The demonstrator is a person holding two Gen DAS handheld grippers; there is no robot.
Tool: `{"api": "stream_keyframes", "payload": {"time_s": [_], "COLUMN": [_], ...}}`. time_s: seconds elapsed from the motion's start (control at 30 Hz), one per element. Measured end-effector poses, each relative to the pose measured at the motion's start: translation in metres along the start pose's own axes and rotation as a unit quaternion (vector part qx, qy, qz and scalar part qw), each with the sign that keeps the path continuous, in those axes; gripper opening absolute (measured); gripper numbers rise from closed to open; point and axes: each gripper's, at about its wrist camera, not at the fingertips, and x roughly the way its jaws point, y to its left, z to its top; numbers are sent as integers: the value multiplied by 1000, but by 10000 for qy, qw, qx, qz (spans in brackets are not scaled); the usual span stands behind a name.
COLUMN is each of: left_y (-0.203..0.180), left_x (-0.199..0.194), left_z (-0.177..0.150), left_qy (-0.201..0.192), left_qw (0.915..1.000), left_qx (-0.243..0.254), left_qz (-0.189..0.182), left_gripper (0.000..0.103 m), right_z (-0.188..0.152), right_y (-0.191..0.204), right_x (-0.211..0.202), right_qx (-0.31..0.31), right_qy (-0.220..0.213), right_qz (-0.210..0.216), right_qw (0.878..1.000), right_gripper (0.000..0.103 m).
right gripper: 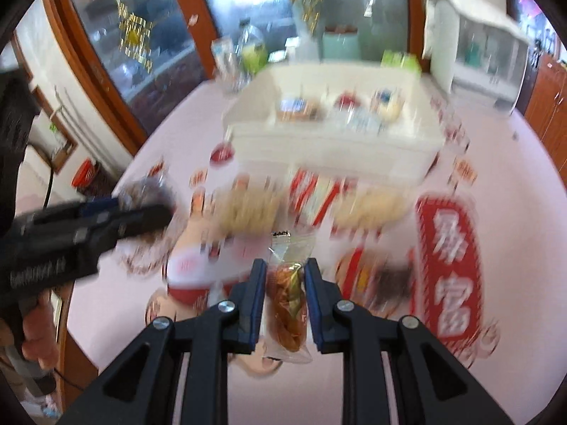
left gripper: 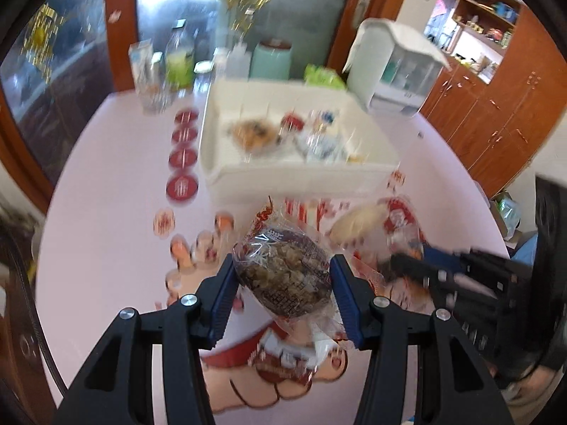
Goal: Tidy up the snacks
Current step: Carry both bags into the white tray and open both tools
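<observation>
Both grippers' fingers [left gripper: 226, 294] clamped on wrapped snacks — above table.

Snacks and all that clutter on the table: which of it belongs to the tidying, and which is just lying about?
Part of the job:
- dark wrapped snack, clamped in the left gripper
- orange wrapped snack, clamped in the right gripper
- white divided bin
- loose snacks before the bin

Just lying about:
- bottle
- mint canister
- white house-shaped box

Bright daylight, heavy motion blur, fisheye-warped edges.
</observation>
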Motion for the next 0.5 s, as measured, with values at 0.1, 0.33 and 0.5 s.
{"api": "stream_keyframes", "payload": {"time_s": [0.1,0.33,0.5], "left_y": [-6,-12,-9], "left_x": [-7,6,36], "left_z": [34,119,167], "left_qy": [-298,-765,-822], "left_qw": [9993,9955,9941], "left_qx": [163,320,291], "left_qz": [133,457,650], "left_gripper": [51,51,51], "right_z": [45,136,183], "right_y": [-15,-44,-60], "right_x": [-10,-18,-2], "right_qx": [166,538,687], "right_qy": [-414,-1032,-1114], "right_qz": [-86,-253,-346], "right_qw": [9990,9929,9908], "right_gripper": [22,22,22]}}
